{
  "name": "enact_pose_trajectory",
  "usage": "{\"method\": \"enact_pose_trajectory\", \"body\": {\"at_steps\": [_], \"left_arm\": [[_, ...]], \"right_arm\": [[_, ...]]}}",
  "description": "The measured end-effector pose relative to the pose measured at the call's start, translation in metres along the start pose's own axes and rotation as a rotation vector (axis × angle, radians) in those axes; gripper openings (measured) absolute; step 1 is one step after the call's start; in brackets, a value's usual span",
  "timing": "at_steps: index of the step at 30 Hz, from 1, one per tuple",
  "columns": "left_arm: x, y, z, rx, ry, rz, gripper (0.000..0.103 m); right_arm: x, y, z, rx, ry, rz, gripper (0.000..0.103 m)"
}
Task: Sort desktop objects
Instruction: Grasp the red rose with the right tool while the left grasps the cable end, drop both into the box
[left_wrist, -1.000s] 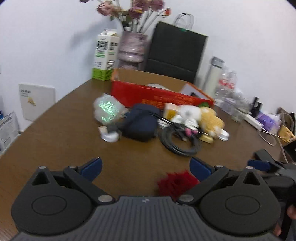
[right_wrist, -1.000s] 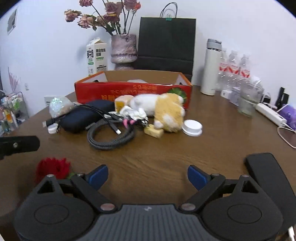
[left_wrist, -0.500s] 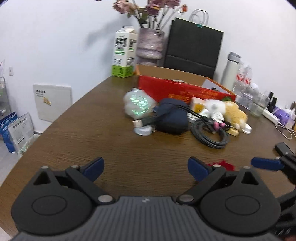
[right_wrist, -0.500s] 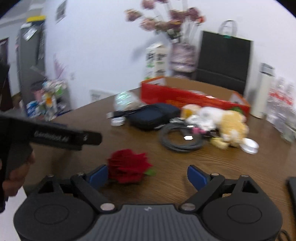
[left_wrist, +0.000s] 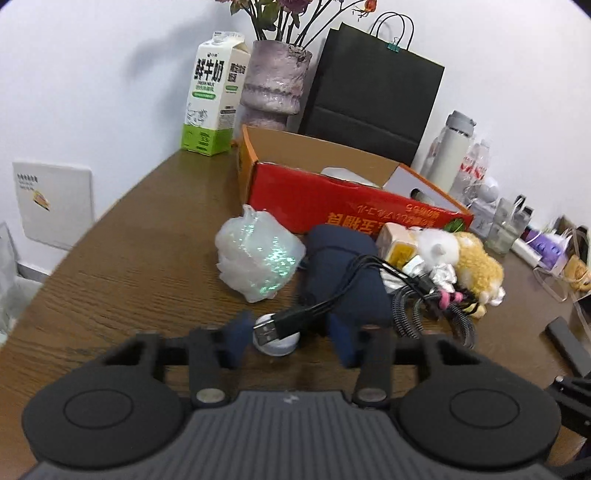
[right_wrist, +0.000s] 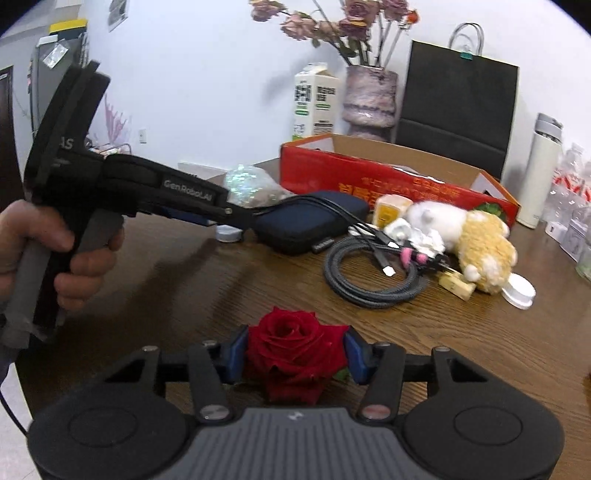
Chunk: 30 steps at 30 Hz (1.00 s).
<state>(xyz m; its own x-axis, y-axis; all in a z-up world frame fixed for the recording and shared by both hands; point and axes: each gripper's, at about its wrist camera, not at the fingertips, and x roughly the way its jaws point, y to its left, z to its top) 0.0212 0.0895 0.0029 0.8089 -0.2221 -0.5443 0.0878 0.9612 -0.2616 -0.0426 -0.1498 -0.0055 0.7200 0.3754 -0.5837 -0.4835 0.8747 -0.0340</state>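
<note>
Nearest, the right gripper (right_wrist: 293, 354) was closing around the rose (right_wrist: 293, 349), pads at its petals. The left gripper (left_wrist: 286, 341) was closing with the white cap (left_wrist: 276, 338) and USB plug (left_wrist: 267, 328) between. Beyond, the pile (left_wrist: 436, 266) lay unsorted before the box (left_wrist: 332, 203); sorting looked barely begun.

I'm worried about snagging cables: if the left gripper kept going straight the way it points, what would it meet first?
Probably the USB plug and the small white round lid under it, both already between the closing jaws of the left gripper; the dark blue pouch lies just beyond.
</note>
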Motion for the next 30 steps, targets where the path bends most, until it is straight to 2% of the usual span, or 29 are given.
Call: {"method": "enact_pose_trajectory", "body": {"at_steps": [1,7,8,9,10,14,16,19,21,26,30], "left_arm": [[0.000,0.001,0.000,-0.017,-0.005,-0.009,0.034],[-0.028,-0.007,-0.005,-0.037,-0.062,-0.034,0.032],[-0.037,-0.010,-0.007,-0.043,-0.083,-0.042,0.025],[-0.045,-0.013,-0.008,-0.050,-0.101,-0.050,0.026],[-0.053,-0.017,-0.010,-0.055,-0.118,-0.052,0.011],[-0.079,-0.038,-0.015,0.000,-0.190,-0.051,0.008],[-0.083,-0.046,-0.016,0.022,-0.197,-0.052,0.008],[-0.088,-0.049,-0.015,0.002,-0.193,-0.034,0.008],[-0.099,-0.052,-0.012,-0.003,-0.222,-0.035,0.008],[-0.134,-0.060,0.010,0.011,-0.366,-0.043,0.007],[-0.143,-0.063,0.040,0.016,-0.417,-0.046,0.007]], "right_arm": [[0.000,-0.003,-0.001,0.013,0.002,0.000,0.052],[0.001,-0.010,0.000,0.032,-0.009,-0.011,0.050],[-0.001,-0.009,-0.001,0.031,-0.015,-0.017,0.050],[-0.002,-0.009,-0.001,0.029,-0.022,-0.023,0.050],[-0.004,-0.008,-0.001,0.028,-0.029,-0.026,0.050],[-0.013,-0.009,0.000,0.032,-0.053,-0.036,0.049],[-0.017,-0.010,0.002,0.034,-0.068,-0.045,0.048],[-0.028,-0.014,0.003,0.045,-0.102,-0.065,0.047],[-0.040,-0.017,0.005,0.056,-0.138,-0.082,0.046],[-0.077,-0.036,0.029,0.075,-0.252,-0.145,0.045],[-0.102,-0.052,0.057,0.061,-0.359,-0.190,0.045]]}}
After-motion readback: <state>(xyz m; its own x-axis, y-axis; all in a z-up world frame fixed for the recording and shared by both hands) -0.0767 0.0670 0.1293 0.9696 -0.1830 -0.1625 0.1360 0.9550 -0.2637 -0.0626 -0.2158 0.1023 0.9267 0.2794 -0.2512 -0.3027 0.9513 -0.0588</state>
